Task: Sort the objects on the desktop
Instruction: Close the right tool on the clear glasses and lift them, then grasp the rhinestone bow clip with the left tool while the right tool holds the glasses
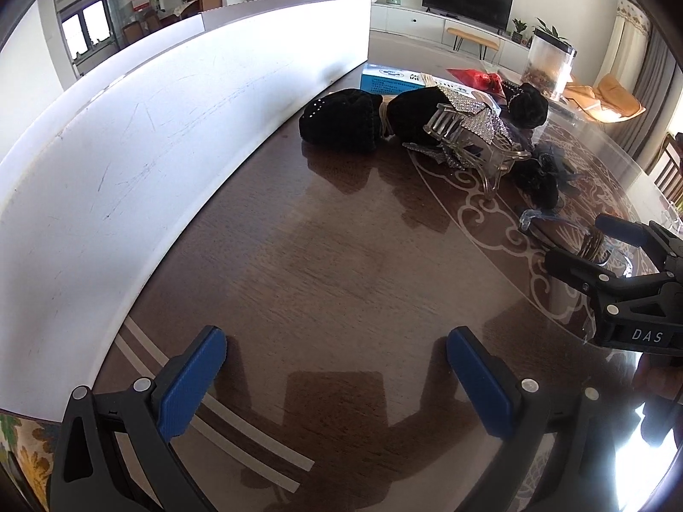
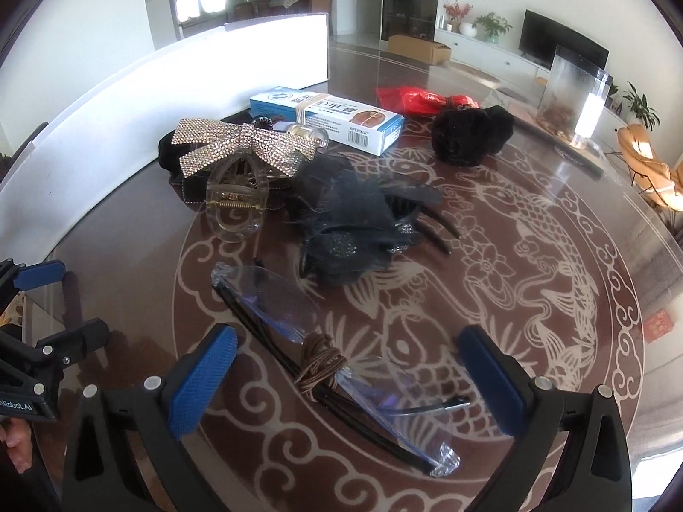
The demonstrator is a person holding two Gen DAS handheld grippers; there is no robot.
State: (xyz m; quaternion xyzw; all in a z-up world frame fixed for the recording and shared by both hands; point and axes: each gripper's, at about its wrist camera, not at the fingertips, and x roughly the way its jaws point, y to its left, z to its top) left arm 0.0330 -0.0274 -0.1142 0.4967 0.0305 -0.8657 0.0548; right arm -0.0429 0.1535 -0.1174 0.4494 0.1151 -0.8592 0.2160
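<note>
The left gripper (image 1: 337, 362) hovers low over a bare stretch of the dark wooden worktop (image 1: 341, 264), its blue-padded fingers spread wide with nothing between them. A long white board (image 1: 170, 136) stands on edge along the worktop's far-left side.

The right gripper (image 2: 348, 367) is also released, its fingers (image 2: 200, 379) set well apart on either side of a pair of clear-lens glasses (image 2: 290, 315) that lie folded on the worktop's pale fish pattern (image 2: 550, 230). A brown hair tie (image 2: 318, 367) lies knotted on the glasses, between the two fingers. Neither finger visibly touches the glasses or the tie.

Beyond the glasses sits a dark feathered hair clip (image 2: 354, 230) with glittery patches. To its left a transparent claw clip (image 2: 237, 202) carries a rhinestone bow (image 2: 239, 145), and this rests partly on a black velvet piece (image 2: 170, 158) close to the white board. Behind the bow a blue-and-white carton (image 2: 328, 117) lies flat, with a small clear bottle (image 2: 305, 132) against its near side. Further right are a black fluffy scrunchie (image 2: 469, 132), a red bag (image 2: 414, 100) behind it, and a clear plastic container (image 2: 576, 94) standing upright near the worktop's far edge.

In the left wrist view the right gripper (image 1: 597, 251) shows at the right edge, held over the glasses (image 1: 555, 222).
</note>
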